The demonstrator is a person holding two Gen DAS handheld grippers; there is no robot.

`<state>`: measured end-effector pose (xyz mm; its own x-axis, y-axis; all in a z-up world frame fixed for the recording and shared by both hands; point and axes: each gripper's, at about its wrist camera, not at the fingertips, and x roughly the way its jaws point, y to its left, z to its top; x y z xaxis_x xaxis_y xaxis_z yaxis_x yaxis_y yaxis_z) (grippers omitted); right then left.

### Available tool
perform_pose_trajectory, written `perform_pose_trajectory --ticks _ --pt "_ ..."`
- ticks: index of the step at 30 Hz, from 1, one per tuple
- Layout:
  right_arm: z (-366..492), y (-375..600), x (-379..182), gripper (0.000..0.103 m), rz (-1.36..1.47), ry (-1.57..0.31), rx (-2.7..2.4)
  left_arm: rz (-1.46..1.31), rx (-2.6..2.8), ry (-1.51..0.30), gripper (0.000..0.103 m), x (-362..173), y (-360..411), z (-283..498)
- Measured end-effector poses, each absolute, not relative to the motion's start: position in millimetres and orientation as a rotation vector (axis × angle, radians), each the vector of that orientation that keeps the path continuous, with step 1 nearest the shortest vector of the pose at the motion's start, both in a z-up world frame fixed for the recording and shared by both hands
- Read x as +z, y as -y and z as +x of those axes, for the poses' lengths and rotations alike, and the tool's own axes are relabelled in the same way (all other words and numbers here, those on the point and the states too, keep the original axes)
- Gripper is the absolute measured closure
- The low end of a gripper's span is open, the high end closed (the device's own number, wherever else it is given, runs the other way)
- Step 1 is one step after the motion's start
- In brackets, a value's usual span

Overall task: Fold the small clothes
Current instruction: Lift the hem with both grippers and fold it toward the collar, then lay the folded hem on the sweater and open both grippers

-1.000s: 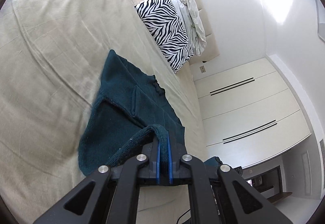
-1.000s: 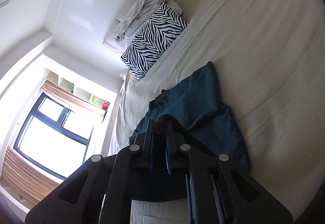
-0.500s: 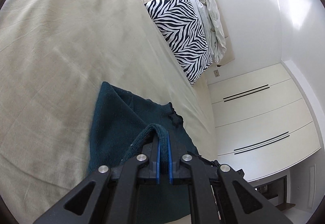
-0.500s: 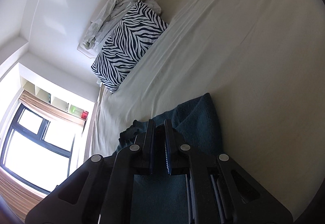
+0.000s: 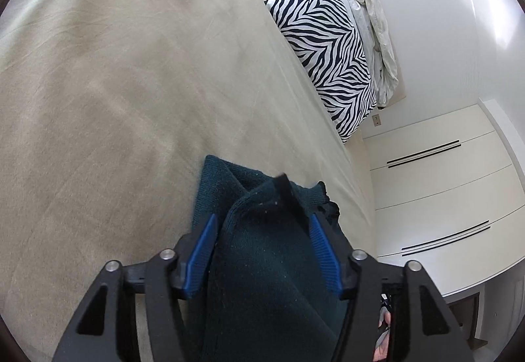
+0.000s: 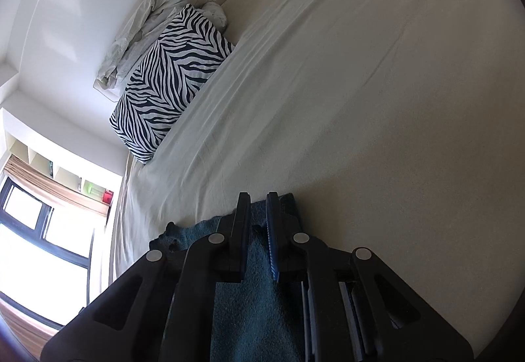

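Observation:
A dark teal knitted garment [image 5: 262,250] lies on the beige bed sheet [image 5: 131,83]. In the left wrist view my left gripper [image 5: 262,221] is open, its blue pads [image 5: 203,250] spread on either side of a raised fold of the garment. In the right wrist view the garment [image 6: 242,303] lies under my right gripper [image 6: 259,201], whose jaws stand a narrow gap apart with a little teal fabric between them; I cannot tell whether they still pinch it.
A zebra-striped pillow [image 5: 328,43] and crumpled white bedding [image 5: 377,30] lie at the head of the bed. White wardrobe doors [image 5: 443,198] stand to the right. A window [image 6: 39,230] shows in the right wrist view.
My left gripper has opened and let go of the garment's edge. Both grippers have moved along the bed, folding the garment over itself. The right jaws have parted slightly.

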<state>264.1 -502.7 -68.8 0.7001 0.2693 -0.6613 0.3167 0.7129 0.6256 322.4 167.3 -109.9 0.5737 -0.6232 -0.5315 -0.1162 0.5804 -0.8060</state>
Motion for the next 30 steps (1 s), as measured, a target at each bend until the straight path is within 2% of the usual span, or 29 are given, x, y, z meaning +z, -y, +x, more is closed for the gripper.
perform_pose_trajectory --ticks 1,3,7,10,12,13,15,16,18,26,30 --pt "260 495 -63 0.074 0.738 -0.839 -0.014 -0.900 -0.349 -0.916 0.034 -101 -168 317" --pt "258 480 -54 0.035 0.634 -0.867 0.017 -0.840 -0.339 -0.879 0.031 -84 -167 307" --pt "259 455 -48 0.032 0.531 -0.920 0.111 -0.662 -0.367 -0.854 0.030 -61 -141 290" --pt "262 445 -56 0.037 0.483 -0.966 0.106 -0.563 -0.397 -0.875 0.030 -65 -114 282" --pt "264 439 -64 0.051 0.449 -1.002 0.093 -0.512 -0.402 -0.899 0.030 -74 -100 279" --pt "265 438 -68 0.055 0.431 -1.020 0.084 -0.480 -0.398 -0.906 0.030 -79 -94 278" --pt "264 436 -74 0.074 0.382 -1.038 0.058 -0.437 -0.379 -0.931 0.030 -90 -87 279" --pt "264 436 -75 0.077 0.363 -1.041 0.050 -0.430 -0.373 -0.944 0.030 -98 -85 278" --pt "262 439 -72 0.097 0.332 -1.035 0.030 -0.433 -0.366 -0.953 0.031 -107 -86 278" --pt "256 444 -42 0.098 0.290 -0.903 -0.012 -0.449 -0.356 -0.923 0.034 -115 -90 272" --pt "270 447 -62 0.098 0.246 -0.939 -0.080 -0.419 -0.344 -0.901 0.035 -116 -87 265"
